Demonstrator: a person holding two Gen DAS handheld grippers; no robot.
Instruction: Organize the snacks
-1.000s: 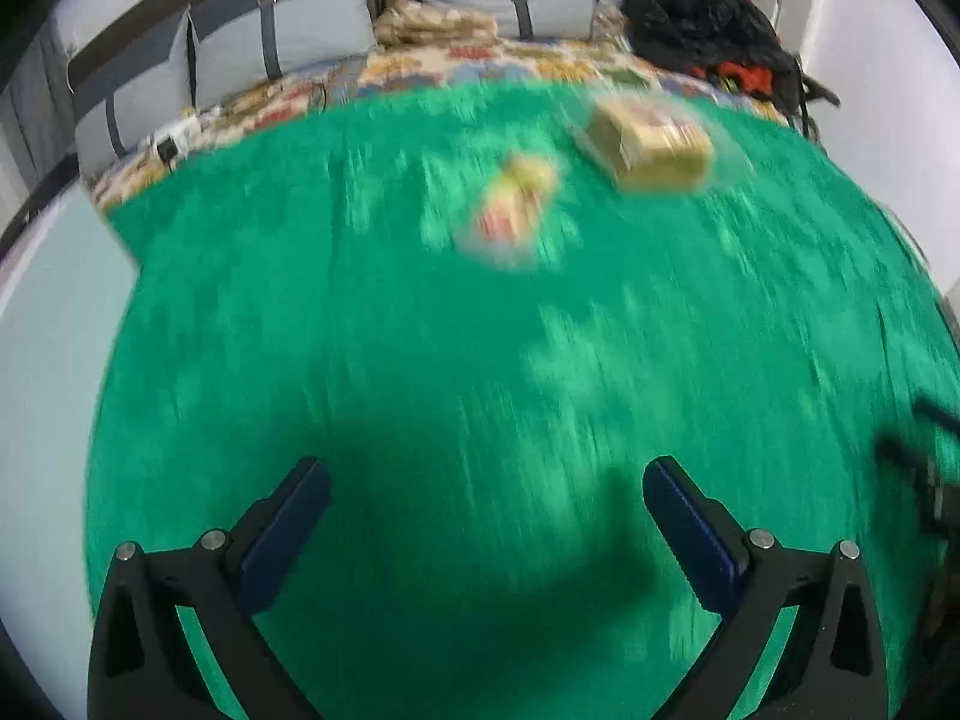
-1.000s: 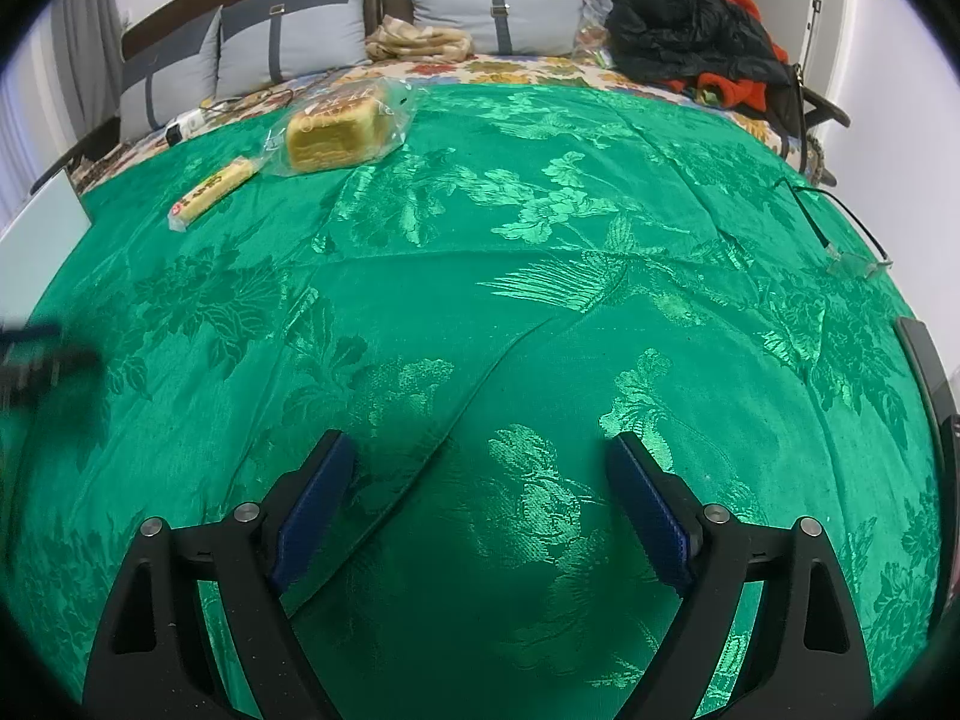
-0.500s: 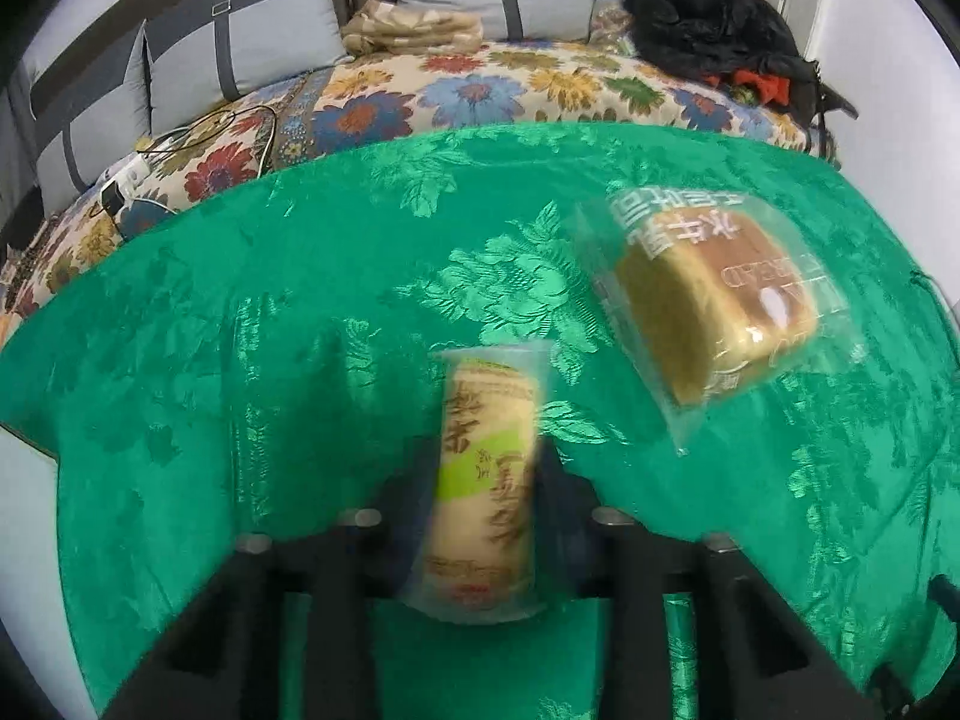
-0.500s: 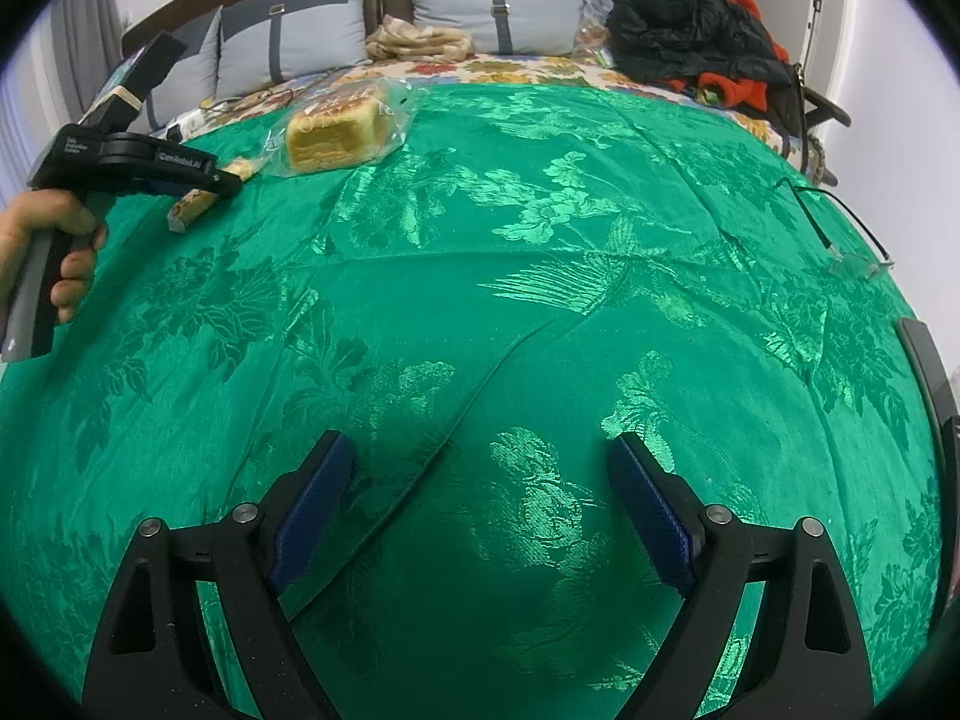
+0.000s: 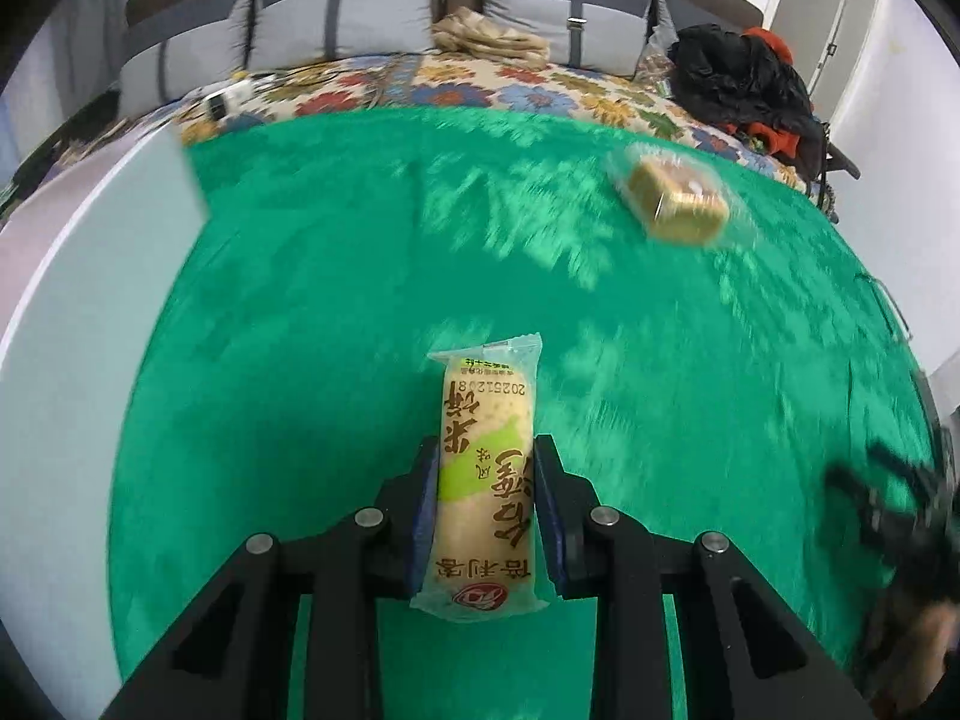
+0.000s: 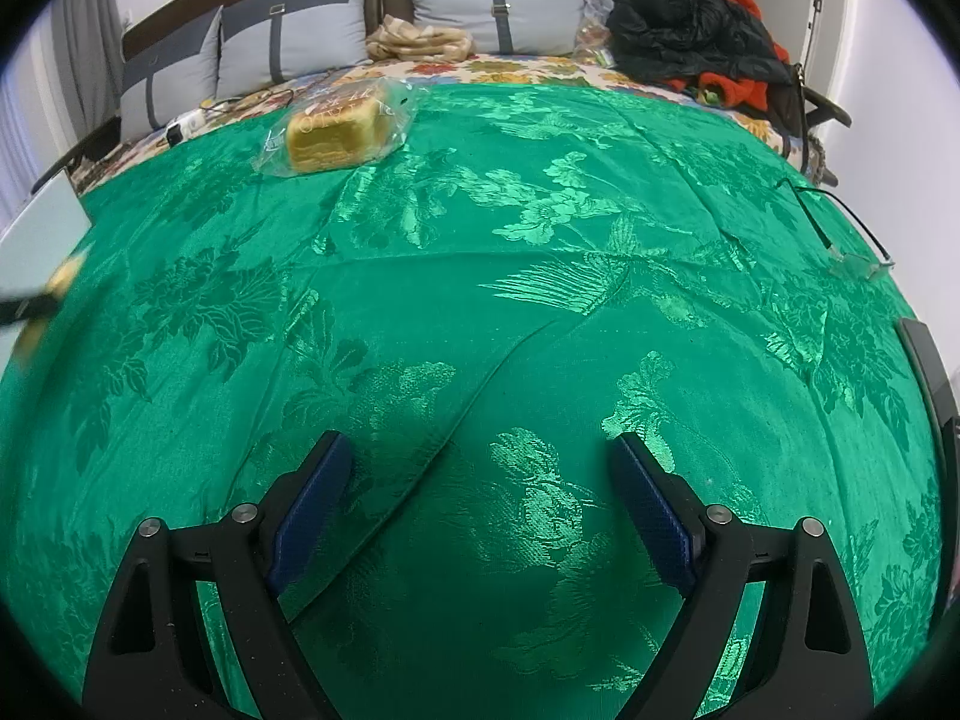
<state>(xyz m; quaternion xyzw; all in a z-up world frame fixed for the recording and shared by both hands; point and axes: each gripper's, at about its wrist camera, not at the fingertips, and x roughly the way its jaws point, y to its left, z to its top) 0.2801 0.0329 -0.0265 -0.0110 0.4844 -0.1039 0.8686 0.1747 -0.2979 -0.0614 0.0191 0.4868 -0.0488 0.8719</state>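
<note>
rice cracker pack [image 5: 486, 480]: clamped in left fingers | right fingers spread, empty | bagged bread [image 6: 336, 135] far, unobstructed

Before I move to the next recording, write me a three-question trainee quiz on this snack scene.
1. True or false: the left gripper is shut on the long yellow-and-green wrapped rice cracker bar.
2. The clear-bagged loaf of sliced bread lies on: A) the white panel, B) the shiny green patterned bedspread, C) a grey pillow.
3. Fill in: the right gripper holds ____.

Key: 1 true; 2 B; 3 nothing, its jaws stand open over the bedspread.
</note>
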